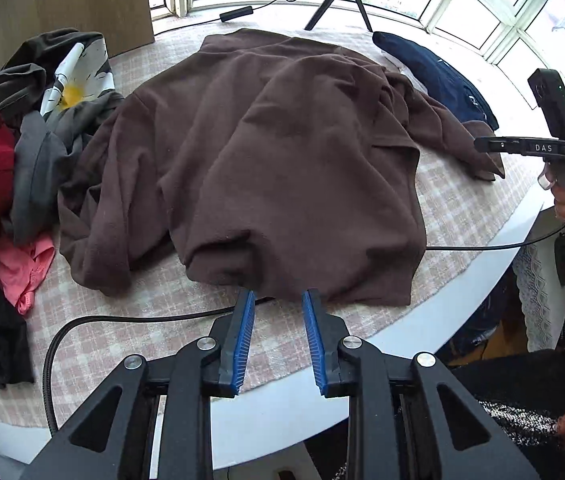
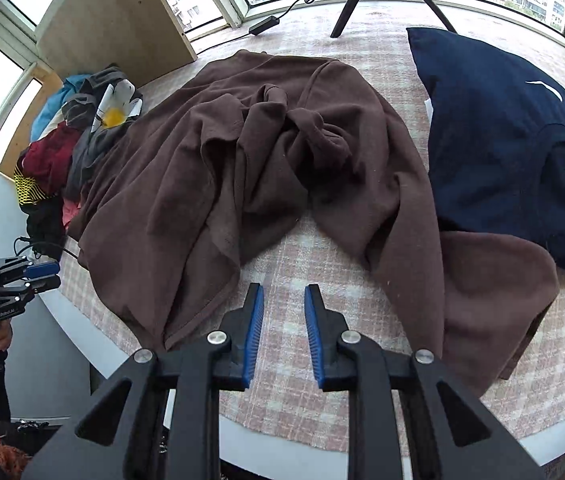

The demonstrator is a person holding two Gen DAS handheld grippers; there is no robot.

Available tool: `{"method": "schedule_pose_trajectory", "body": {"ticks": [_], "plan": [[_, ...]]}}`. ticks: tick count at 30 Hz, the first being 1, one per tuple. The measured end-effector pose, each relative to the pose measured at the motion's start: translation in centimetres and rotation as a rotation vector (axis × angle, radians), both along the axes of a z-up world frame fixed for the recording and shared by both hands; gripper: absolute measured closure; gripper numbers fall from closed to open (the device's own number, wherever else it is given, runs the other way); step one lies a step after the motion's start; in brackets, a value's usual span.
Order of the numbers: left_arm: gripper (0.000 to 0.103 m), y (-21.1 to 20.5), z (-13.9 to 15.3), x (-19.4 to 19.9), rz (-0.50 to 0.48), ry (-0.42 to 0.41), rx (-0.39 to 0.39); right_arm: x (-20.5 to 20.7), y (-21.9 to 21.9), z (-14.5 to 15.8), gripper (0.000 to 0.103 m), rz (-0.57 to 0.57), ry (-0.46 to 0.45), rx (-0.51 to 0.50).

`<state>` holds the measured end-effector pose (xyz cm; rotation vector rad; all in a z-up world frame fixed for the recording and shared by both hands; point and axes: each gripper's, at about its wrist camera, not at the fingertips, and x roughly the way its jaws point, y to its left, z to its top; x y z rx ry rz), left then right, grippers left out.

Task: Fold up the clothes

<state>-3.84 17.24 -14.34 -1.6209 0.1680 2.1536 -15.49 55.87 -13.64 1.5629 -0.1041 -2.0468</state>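
one crumpled brown fleece sweatshirt spread across the middle of your round table with pink checked cloth. one folded navy t-shirt beside it, overlapping one sleeve. one heap of mixed unfolded clothes on the opposite side. one black cable crosses the near cloth. your left gripper is parted narrowly, empty, tips at the hem. your right gripper likewise, over bare cloth.
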Motion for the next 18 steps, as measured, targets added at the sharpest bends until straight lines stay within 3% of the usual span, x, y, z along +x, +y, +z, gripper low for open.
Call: {"method": "schedule_pose_trajectory", "body": {"ticks": [3, 5, 7, 10, 14, 18], "plan": [[0.075, -0.3, 1.9, 2.7, 0.056, 0.012, 0.066, 1.9, 3.9, 5.5, 0.082, -0.021, 0.091, -0.106], [0.069, -0.8, 3.1, 3.9, 0.11, 0.052, 0.077, 2.9, 6.6, 8.7, 0.071, -0.057, 0.165, -0.167], [0.059, 0.1, 3.0, 4.7, 0.115, 0.095, 0.029, 3.6, 8.8, 10.6, 0.067, -0.107, 0.214, -0.232], [0.057, 3.2, 0.0, 4.9, 0.065, 0.05, 0.051, 4.2, 9.4, 10.2, 0.067, -0.147, 0.246, -0.199], [0.057, 8.2, -5.2, 4.0, 0.049, -0.065, 0.067, 4.7, 7.4, 6.6, 0.067, -0.078, 0.158, -0.114], [0.057, 12.1, -7.6, 3.7, -0.006, -0.042, -0.077, 5.0, 6.5, 4.6, 0.067, -0.029, 0.107, -0.13]]}}
